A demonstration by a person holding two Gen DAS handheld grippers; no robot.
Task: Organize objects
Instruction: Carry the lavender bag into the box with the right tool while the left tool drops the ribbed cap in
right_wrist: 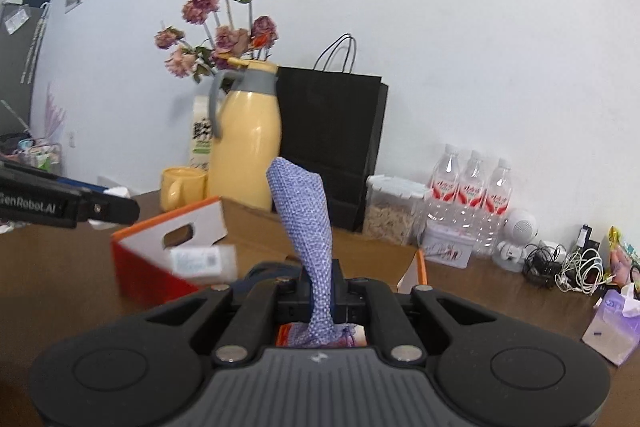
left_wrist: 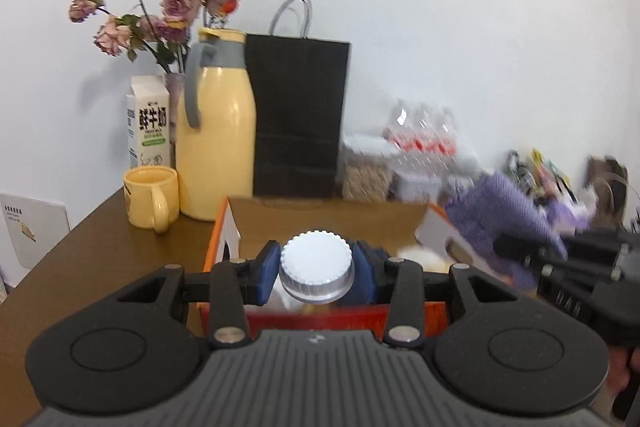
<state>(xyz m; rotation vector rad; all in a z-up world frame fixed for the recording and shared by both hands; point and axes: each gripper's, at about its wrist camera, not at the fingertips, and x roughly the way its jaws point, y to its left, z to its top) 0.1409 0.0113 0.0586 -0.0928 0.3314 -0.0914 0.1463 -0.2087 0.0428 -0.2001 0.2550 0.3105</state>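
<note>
We see left gripper (left_wrist: 316,273) fingers pinching white bottle cap (left_wrist: 317,261) above orange box (left_wrist: 224,227). Right gripper (right_wrist: 320,301) fingers pressed on purple cloth (right_wrist: 306,215), cloth standing up over box. Beyond, on tabletop (left_wrist: 100,227): mug (left_wrist: 150,195), yellow jug (left_wrist: 216,131), black bag (left_wrist: 298,115).

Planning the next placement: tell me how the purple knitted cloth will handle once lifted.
Probably floppy: the purple knitted cloth bunches where the right gripper pinches it. Likely light, since its free end stands up unsupported. Its textured weave seems unlikely to slip.
</note>
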